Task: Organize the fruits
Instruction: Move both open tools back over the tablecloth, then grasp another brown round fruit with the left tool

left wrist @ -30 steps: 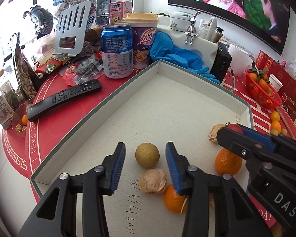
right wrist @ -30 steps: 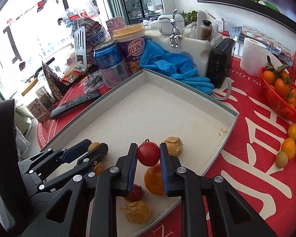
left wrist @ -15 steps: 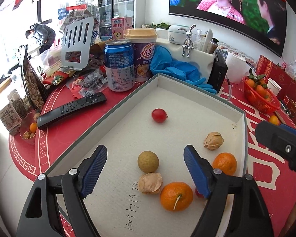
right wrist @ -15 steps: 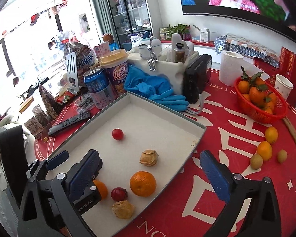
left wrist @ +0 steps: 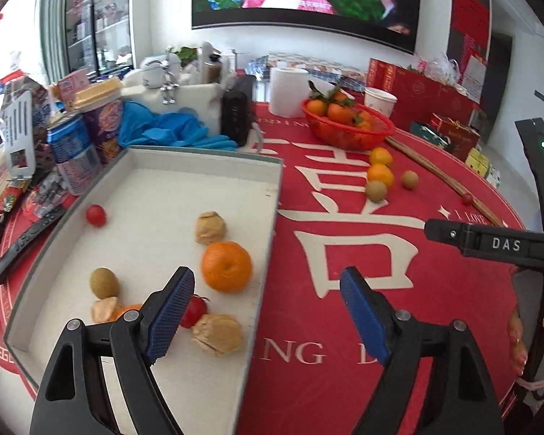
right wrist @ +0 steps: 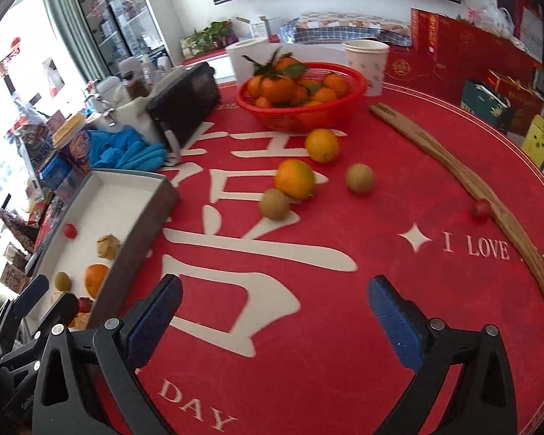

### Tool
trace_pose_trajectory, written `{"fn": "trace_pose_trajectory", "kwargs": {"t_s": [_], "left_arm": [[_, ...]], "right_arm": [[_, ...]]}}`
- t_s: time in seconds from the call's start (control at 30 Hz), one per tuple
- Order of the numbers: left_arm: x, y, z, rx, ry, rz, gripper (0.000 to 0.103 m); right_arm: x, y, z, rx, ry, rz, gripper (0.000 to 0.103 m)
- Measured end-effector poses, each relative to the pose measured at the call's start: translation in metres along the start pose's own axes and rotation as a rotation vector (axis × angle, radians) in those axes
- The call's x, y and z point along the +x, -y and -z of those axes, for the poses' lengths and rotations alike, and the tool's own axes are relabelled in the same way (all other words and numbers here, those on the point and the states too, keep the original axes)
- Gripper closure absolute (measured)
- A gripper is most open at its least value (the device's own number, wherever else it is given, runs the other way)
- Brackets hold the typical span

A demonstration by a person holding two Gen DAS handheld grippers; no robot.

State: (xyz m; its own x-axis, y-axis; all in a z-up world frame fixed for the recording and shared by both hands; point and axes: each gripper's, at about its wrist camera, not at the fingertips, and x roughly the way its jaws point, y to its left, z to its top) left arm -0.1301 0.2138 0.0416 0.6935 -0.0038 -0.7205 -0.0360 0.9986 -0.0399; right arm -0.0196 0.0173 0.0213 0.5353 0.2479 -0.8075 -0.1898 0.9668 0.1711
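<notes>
Hovering Over the Red Cloth, Both Grippers Empty

Hanging above the table, the left gripper (left wrist: 268, 311) has its jaws apart, with nothing between the blue pads; they have just been opening wider. Its left finger sits over the near right corner of the white tray (left wrist: 272, 217), and its right finger is over the red tablecloth (left wrist: 435, 290), so the tray's right wall runs through the gap between the jaws.

Inside the tray, just ahead of the left finger, lies a large orange (left wrist: 227, 266). A small red tomato (left wrist: 195, 307) is partly hidden behind that finger's tip, touching a papery husked fruit (left wrist: 218, 334) beside it. Left of the finger are a small brown-green fruit (left wrist: 104, 282) and a second husked fruit (left wrist: 103, 310) with another orange half hidden behind it. Farther ahead lie a third husked fruit (left wrist: 209, 227) and, near the tray's left wall, a second tomato (left wrist: 95, 215).

The right gripper (right wrist: 275, 322) has its jaws spread wide and empty over bare cloth, having just sprung open. Well ahead of it, loose on the cloth, sit two oranges (right wrist: 294, 178), two small brown-green fruits (right wrist: 274, 204) and, off to the right against a long wooden stick (right wrist: 453, 166), a red tomato (right wrist: 481, 209). Beyond them stands a red basket (right wrist: 301, 108) full of oranges. The tray lies to this gripper's left.
</notes>
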Motion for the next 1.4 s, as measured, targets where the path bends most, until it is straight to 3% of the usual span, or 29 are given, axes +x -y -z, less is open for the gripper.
{"fn": "trace_pose_trajectory", "kwargs": {"t_s": [0.1, 0.2, 0.3, 0.6, 0.7, 0.8, 1.0, 1.17, 1.23, 1.27, 1.3, 1.4], "left_arm": [[0.016, 0.028, 0.004, 0.064, -0.064, 0.005, 0.017], [0.029, 0.051, 0.008, 0.132, -0.075, -0.093, 0.011], [0.038, 0.062, 0.005, 0.157, -0.098, -0.133, 0.011], [0.023, 0.094, -0.034, 0.219, -0.072, -0.061, 0.011], [0.037, 0.106, -0.056, 0.211, -0.08, -0.014, 0.011], [0.07, 0.113, -0.074, 0.18, -0.108, -0.015, 0.012], [0.132, 0.117, -0.087, 0.119, -0.23, -0.019, 0.038], [0.139, 0.121, -0.091, 0.103, -0.182, -0.02, 0.042], [0.14, 0.123, -0.091, 0.105, -0.173, -0.004, 0.053], [0.139, 0.124, -0.091, 0.101, -0.175, 0.015, 0.07], [0.139, 0.125, -0.092, 0.104, -0.175, 0.015, 0.075], [0.135, 0.122, -0.088, 0.121, -0.161, -0.001, 0.075]], "right_arm": [[0.002, 0.026, 0.008, 0.005, -0.021, 0.098, 0.001], [0.008, 0.045, 0.015, -0.008, -0.05, 0.174, 0.001], [0.009, 0.059, 0.018, -0.007, -0.057, 0.191, 0.0], [0.008, 0.076, 0.018, -0.001, -0.091, 0.209, 0.0], [0.007, 0.077, 0.02, 0.002, -0.087, 0.213, 0.0], [0.006, 0.078, 0.021, -0.004, -0.083, 0.211, 0.0], [0.004, 0.08, 0.024, -0.019, -0.073, 0.203, 0.0], [0.002, 0.08, 0.026, -0.027, -0.064, 0.2, 0.0], [0.002, 0.08, 0.026, -0.026, -0.061, 0.2, 0.0], [0.002, 0.08, 0.026, -0.025, -0.06, 0.201, 0.0], [0.002, 0.08, 0.026, -0.023, -0.059, 0.203, 0.0], [0.003, 0.08, 0.026, -0.018, -0.055, 0.207, 0.0]]}}
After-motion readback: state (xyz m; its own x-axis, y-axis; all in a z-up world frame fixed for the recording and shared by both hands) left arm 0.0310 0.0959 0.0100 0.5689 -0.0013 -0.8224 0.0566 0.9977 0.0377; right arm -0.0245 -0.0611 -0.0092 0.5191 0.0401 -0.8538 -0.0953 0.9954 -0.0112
